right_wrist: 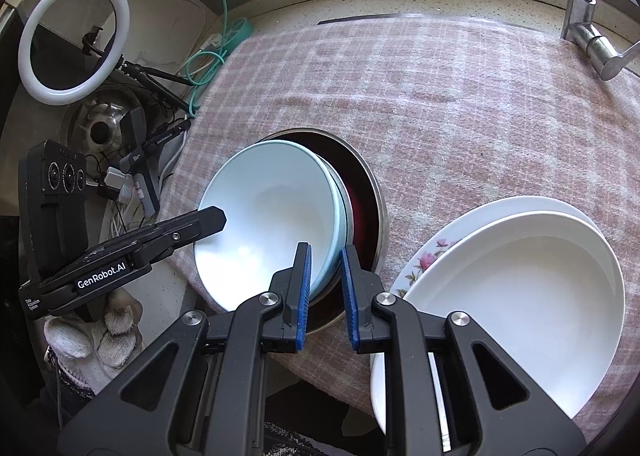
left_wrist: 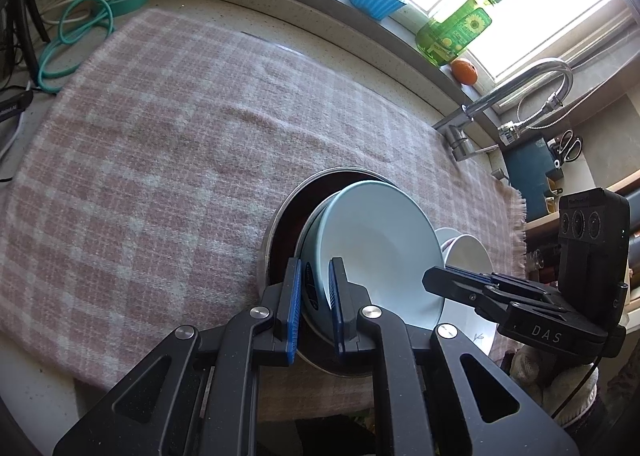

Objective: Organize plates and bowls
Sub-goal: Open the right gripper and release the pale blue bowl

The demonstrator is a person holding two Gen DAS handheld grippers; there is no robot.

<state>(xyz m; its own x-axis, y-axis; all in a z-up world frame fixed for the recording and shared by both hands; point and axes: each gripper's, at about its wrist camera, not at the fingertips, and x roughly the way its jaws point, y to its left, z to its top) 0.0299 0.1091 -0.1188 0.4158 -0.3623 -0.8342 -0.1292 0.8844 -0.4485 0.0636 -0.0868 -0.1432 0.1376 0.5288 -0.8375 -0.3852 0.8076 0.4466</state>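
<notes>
left wrist view: the left gripper pinches the near-left rim of the pale blue bowls, its blue pads pressed on both sides of the rim. the bowls are nested, and they lean inside a dark metal pan on the pink checked cloth. their open mouth is tilted up and to the right, toward the right gripper, which reaches in from the right side to the opposite rim. behind it a white bowl stands near.

right wrist view: the right gripper has its jaws nearly together on the near-right rim of the same bowls; the rim sits between the pads, and i judge it is pinched. here the mouth faces up and left, toward the left gripper. just right of the pan lies a white dish on a flowered plate.

the two grippers hold opposite rims, so the line between them crosses the bowls' mouth. i judge the coming move is a lift by both hands together, and both are equally near.
</notes>
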